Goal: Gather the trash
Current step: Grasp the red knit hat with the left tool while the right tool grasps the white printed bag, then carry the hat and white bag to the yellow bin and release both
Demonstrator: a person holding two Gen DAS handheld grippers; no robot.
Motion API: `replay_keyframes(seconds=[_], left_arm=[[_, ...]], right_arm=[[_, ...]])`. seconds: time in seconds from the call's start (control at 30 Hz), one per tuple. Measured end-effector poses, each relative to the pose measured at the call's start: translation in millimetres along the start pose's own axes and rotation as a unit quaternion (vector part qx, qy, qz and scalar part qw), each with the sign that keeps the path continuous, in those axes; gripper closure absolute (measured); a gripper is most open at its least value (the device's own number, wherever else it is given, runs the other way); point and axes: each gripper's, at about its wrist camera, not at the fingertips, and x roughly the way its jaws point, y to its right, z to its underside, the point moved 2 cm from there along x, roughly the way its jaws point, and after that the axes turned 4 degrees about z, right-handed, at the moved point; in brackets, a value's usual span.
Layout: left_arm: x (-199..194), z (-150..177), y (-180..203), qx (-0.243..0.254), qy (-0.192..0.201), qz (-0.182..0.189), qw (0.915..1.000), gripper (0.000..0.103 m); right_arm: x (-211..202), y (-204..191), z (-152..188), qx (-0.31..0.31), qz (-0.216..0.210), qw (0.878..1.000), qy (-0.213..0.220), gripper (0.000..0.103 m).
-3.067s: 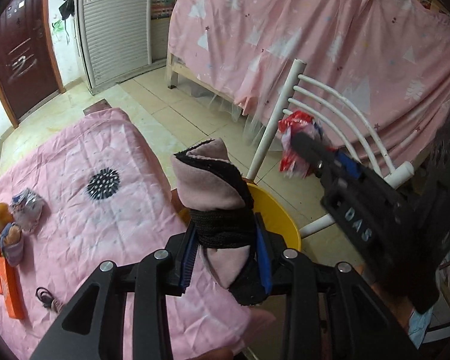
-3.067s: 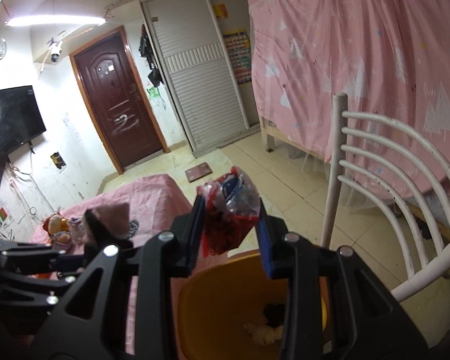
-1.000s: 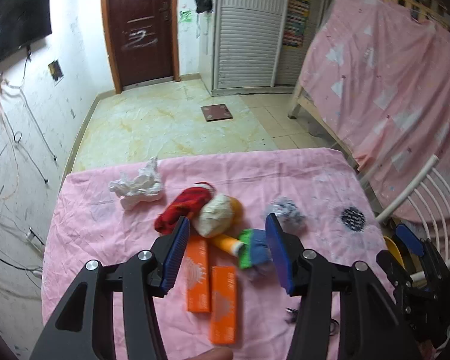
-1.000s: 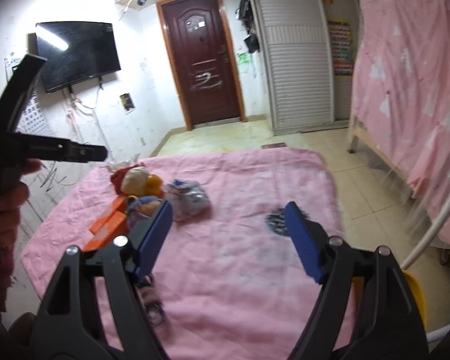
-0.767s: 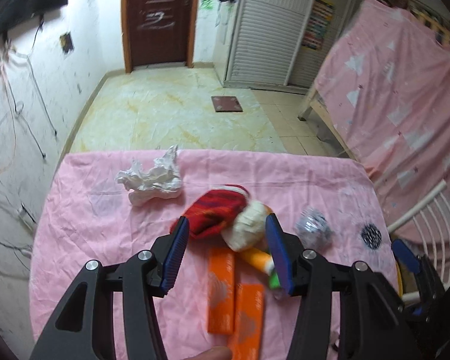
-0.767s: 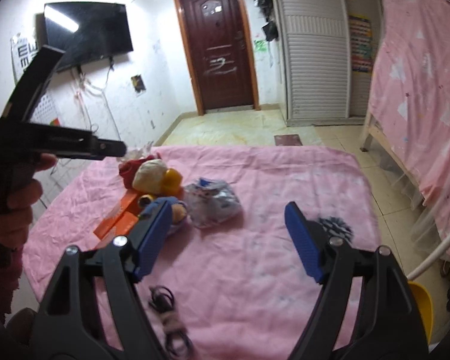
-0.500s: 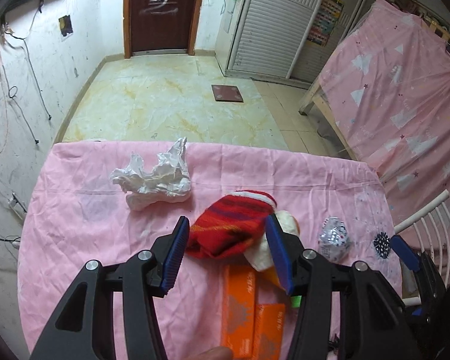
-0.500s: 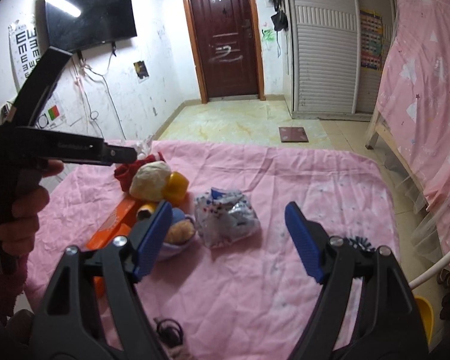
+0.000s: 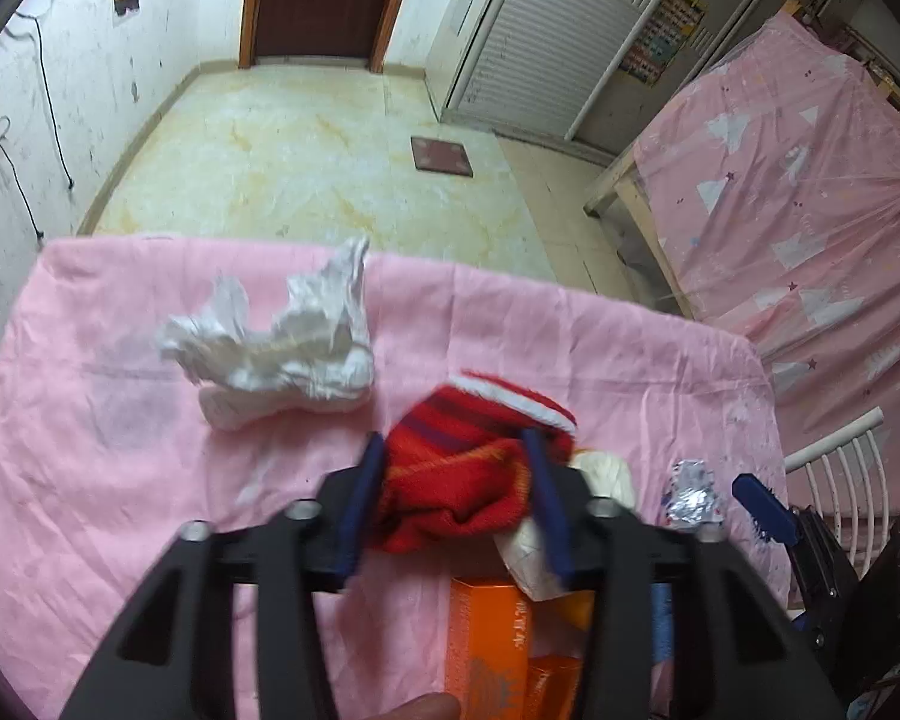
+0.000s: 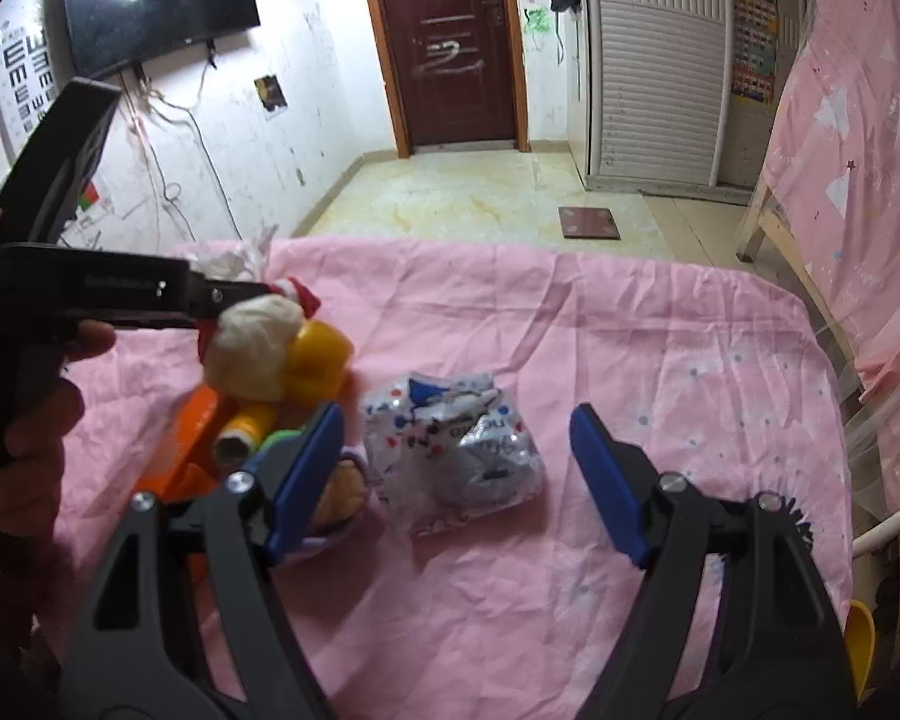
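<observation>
Two pieces of trash are being gone after at once, one per hand, which is why the grippers are sitting side by side over the pink cloth (image 10: pixel 660 360). The left gripper (image 9: pixel 456 495) is angling steeply down onto the red sock (image 9: pixel 456 480); its jaws have just been closing, and the sock is lying between the blue pads, which are meeting its sides, so it is gripping the sock, though the sock is resting on the cloth and not yet lifted. The sock is bunching at the front of the clutter, with a white ball (image 9: pixel 606 474) just beside it and an orange box (image 9: pixel 486 642) below it nearer the camera, so the narrow grip is likely meant to take the sock alone. A crumpled tissue (image 9: pixel 276 348) is lying apart, up and to the left. The right gripper (image 10: pixel 456 468) is hovering with its jaws standing wide and nothing touching them; the foil wrapper (image 10: pixel 456 450) is lying on the cloth between and slightly beyond the pads, roughly centred. That wide stance looks chosen to straddle the puffy wrapper. In the right view, a yellow bin (image 10: pixel 861 648) is peeking in at the lower right edge, off the table.
</observation>
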Motion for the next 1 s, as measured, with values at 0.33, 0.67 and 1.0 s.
replay_keyframes(seconds=[0.33,0.67,1.0], left_arm=[[-9,10,2,0.01,0.013,-0.01,0.9998,0.095],[-60,15,13,0.026,0.066,-0.028,0.9971,0.095],[-90,33,71,0.073,0.087,-0.015,0.9934,0.095]], right_arm=[[16,4,4,0.005,0.005,1.0,-0.029,0.051],[-11,17,4,0.031,-0.005,0.999,0.022,0.055],[-65,36,6,0.048,0.0,0.996,0.08,0.055]])
